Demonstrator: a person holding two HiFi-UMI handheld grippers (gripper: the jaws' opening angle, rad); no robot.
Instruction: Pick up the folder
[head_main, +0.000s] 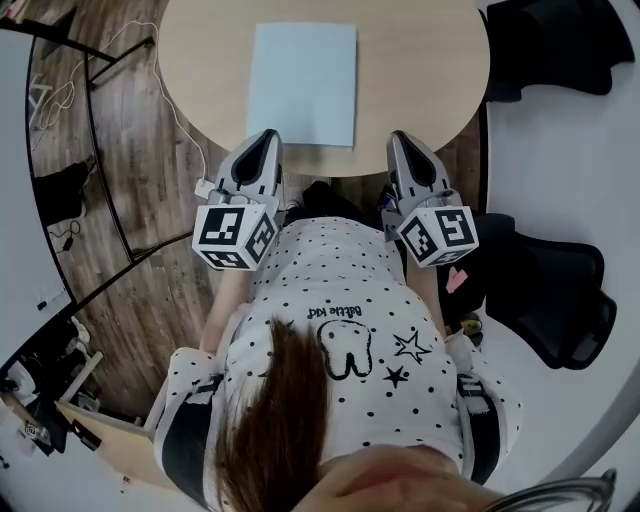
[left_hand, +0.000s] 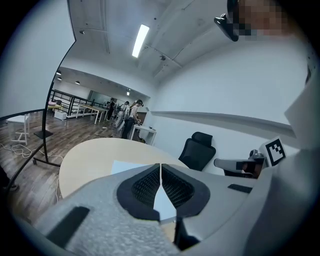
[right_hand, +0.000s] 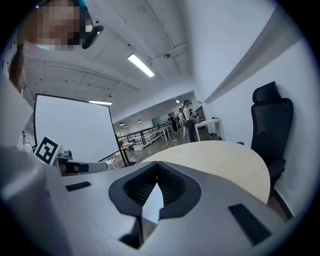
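A pale blue folder (head_main: 302, 82) lies flat on the round wooden table (head_main: 420, 70), its near edge close to the table's front rim. My left gripper (head_main: 267, 137) hovers at the table's front edge, just off the folder's near left corner, jaws shut and empty. My right gripper (head_main: 398, 138) hangs to the right of the folder's near right corner, also shut with nothing in it. In the left gripper view the folder (left_hand: 125, 167) shows past the closed jaws (left_hand: 160, 167). The right gripper view has the closed jaws (right_hand: 157, 167) in front of the table (right_hand: 225, 160).
A black office chair (head_main: 555, 295) stands at the right, another dark chair (head_main: 550, 40) at the upper right. A white cable (head_main: 180, 120) runs over the wooden floor on the left beside a black frame (head_main: 100, 160). People stand far off by desks (left_hand: 127, 117).
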